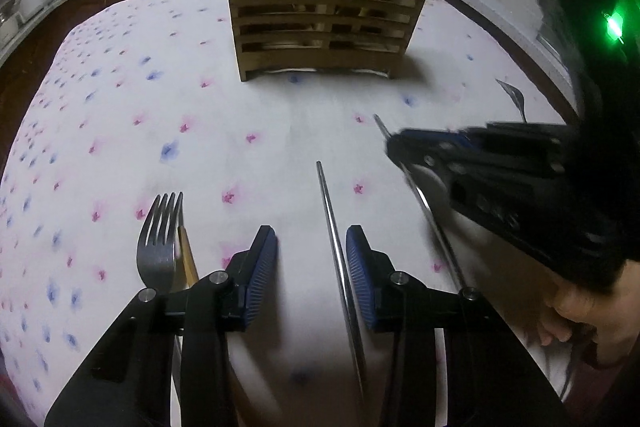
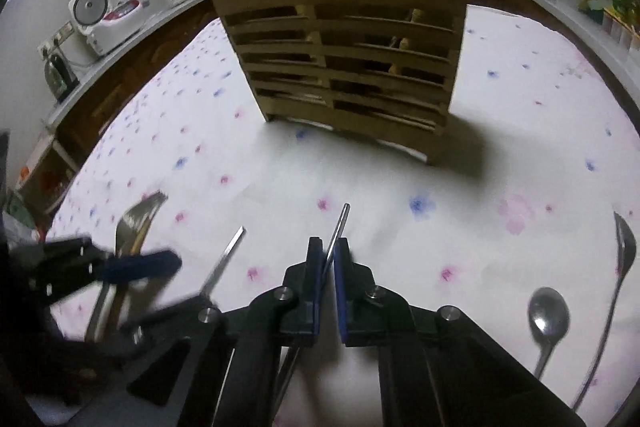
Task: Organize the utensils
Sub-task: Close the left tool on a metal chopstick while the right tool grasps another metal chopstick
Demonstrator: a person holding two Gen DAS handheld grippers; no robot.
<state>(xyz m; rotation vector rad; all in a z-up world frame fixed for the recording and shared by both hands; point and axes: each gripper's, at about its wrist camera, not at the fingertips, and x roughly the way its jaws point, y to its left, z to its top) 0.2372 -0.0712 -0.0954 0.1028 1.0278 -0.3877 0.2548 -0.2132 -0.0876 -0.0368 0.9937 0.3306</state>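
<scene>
Chopstick (image 2: 338, 229) pinched tight in the right gripper (image 2: 328, 259), low over the flowery tablecloth (image 2: 520, 155).
Left gripper (image 1: 311, 259) is wide open around the other chopstick (image 1: 334, 231), not squeezing it. To do this well, lift the held stick slowly, keep it straight, and drop it into the wooden holder (image 2: 344, 67) behind.

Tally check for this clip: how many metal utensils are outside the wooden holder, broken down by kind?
Forks: 2
Spoons: 1
Metal chopsticks: 2
Total: 5
</scene>
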